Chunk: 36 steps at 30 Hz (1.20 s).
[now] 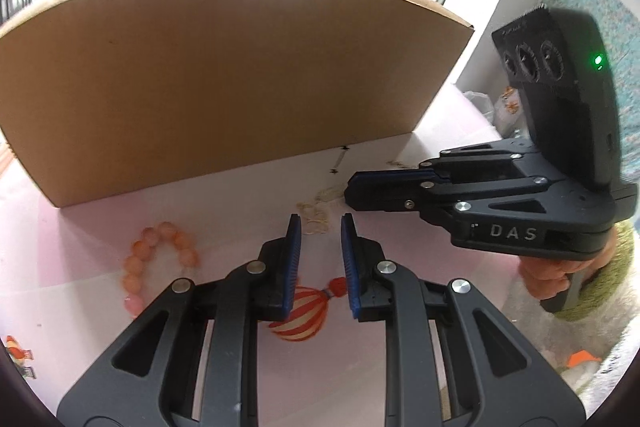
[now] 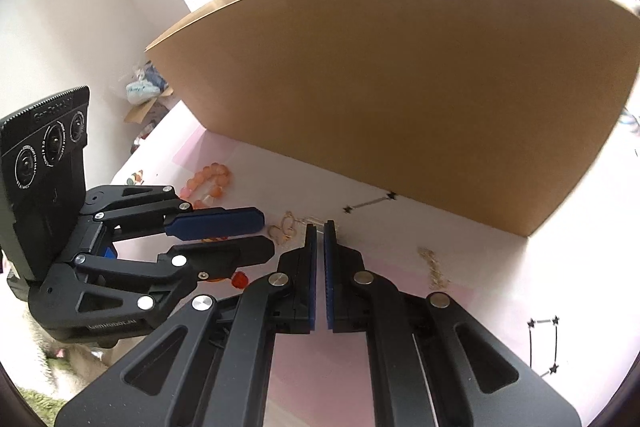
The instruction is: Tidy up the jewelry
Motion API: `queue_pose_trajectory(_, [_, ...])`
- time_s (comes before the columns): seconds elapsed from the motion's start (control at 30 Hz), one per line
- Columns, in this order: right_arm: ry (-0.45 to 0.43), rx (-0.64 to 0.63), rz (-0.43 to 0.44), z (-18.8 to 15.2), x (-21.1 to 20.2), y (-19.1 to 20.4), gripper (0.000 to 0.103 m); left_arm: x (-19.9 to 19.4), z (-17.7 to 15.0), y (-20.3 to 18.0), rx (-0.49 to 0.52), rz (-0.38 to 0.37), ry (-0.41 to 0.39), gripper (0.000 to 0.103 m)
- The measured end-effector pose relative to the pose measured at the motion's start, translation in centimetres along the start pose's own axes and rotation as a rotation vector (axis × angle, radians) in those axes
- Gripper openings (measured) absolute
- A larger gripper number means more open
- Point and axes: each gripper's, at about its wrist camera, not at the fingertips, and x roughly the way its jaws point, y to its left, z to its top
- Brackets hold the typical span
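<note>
A gold chain of linked rings [image 1: 316, 213] lies on the pink tabletop in front of a cardboard box [image 1: 224, 75]. My left gripper [image 1: 320, 223] is open, its tips just short of the chain. My right gripper [image 1: 347, 193] comes in from the right, jaws nearly closed, tips at the chain's right end; whether it pinches the chain is hidden. In the right wrist view the right gripper [image 2: 320, 225] shows a narrow gap beside the chain [image 2: 286, 227], with the left gripper [image 2: 268, 231] opposite. An orange bead bracelet [image 1: 160, 259] and a red-striped tassel earring [image 1: 304, 315] lie near.
The box wall [image 2: 400, 99] stands close behind the jewelry. A black star-link chain [image 2: 370, 203] lies at its base, another [image 2: 542, 343] at the right, and a gold chain [image 2: 434, 267] between. Small orange items [image 1: 18, 351] sit at the left edge.
</note>
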Motion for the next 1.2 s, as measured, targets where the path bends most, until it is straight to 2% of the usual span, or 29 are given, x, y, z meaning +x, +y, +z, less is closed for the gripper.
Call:
queue_pose_trajectory(0.07, [-0.004,0.02,0.009,-0.2,-0.3,-0.6,0.004,0.1,-0.1,-0.2,-0.019,-0.058,0.009,0.019])
queue_pose_trajectory(0.23, [-0.011,0.049,0.019,-0.3,-0.5,-1.2,0.005,0.5,-0.6,-1.2,-0.031,-0.143,0.025,0.019])
queue_pose_trajectory(0.3, [-0.018,0.057,0.019,-0.3,-0.7,-1.4,0.012,0.4,-0.6,-1.7,-0.006,-0.104,0.009,0.019])
queue_pose_trajectory(0.37, [-0.028,0.06,0.016,-0.4,-1.2,-1.6,0.026,0.1,-0.5,-2.1,0.027,-0.034,-0.022,0.019])
queue_pose_trajectory(0.43, [-0.042,0.061,0.005,-0.5,-1.6,-1.6,0.032,-0.2,-0.1,-2.2,0.053,0.044,-0.053,0.024])
queue_pose_trajectory(0.47, [-0.048,0.06,0.001,-0.5,-1.7,-1.7,0.032,-0.3,0.0,-2.1,0.059,0.062,-0.058,0.029])
queue_pose_trajectory(0.53, [-0.059,0.066,-0.007,-0.6,-2.1,-2.0,0.032,0.1,0.2,-1.9,0.063,0.089,-0.037,0.031])
queue_pose_trajectory(0.6, [-0.069,0.079,-0.01,-0.7,-2.4,-2.3,0.033,0.3,0.2,-1.5,0.04,0.054,-0.009,0.031])
queue_pose_trajectory(0.87, [-0.098,0.127,-0.027,-1.3,-3.4,-3.6,0.033,0.4,-0.5,-1.3,-0.081,-0.133,0.009,0.031])
queue_pose_trajectory(0.93, [-0.101,0.138,-0.032,-1.4,-3.5,-4.0,0.033,0.5,-0.6,-1.3,-0.099,-0.148,0.009,0.031])
queue_pose_trajectory(0.97, [-0.102,0.145,-0.033,-1.5,-3.5,-4.2,0.033,0.5,-0.6,-1.4,-0.1,-0.139,0.007,0.031])
queue_pose_trajectory(1.07, [-0.111,0.162,-0.033,-1.8,-3.5,-4.3,0.033,-0.1,-0.4,-1.4,-0.078,-0.045,-0.029,0.031])
queue_pose_trajectory(1.13, [-0.115,0.172,-0.031,-2.0,-3.6,-4.5,0.033,-0.3,-0.1,-1.8,-0.03,0.035,-0.06,0.033])
queue_pose_trajectory(1.2, [-0.116,0.18,-0.029,-2.2,-3.7,-4.7,0.033,-0.4,0.0,-2.5,0.045,0.118,-0.075,0.039])
